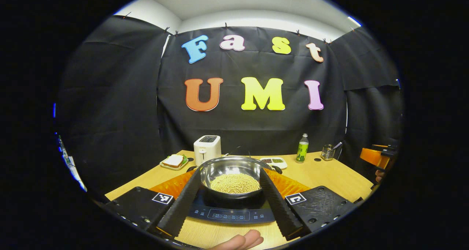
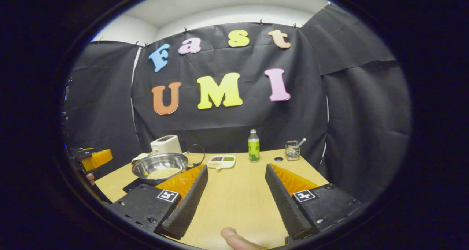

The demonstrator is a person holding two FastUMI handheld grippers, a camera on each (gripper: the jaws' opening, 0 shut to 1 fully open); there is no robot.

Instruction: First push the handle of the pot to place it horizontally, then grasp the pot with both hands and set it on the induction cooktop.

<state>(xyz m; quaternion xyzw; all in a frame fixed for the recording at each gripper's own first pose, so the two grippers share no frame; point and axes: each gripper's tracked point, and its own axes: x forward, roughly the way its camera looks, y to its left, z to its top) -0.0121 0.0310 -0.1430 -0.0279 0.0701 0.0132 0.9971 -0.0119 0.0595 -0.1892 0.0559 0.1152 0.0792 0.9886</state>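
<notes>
We logged the pot (image 1: 231, 176) of beans seated on the induction cooktop (image 1: 231, 211); left tool (image 1: 231, 202) spread wide, right tool (image 2: 234, 202) wide above the table (image 2: 238, 195).

Pot (image 1: 230, 169): polished metal, mirror-bright inside. Induction cooktop (image 1: 231, 212): smooth glossy black top (glass-like). Table (image 2: 238, 202): pale wood-grain, matt. Toaster (image 1: 207, 149): white, smooth plastic look. Bottle (image 2: 253, 146): clear plastic, paper-like label. Gripper fingers (image 1: 280, 206): ridged, matt.
</notes>
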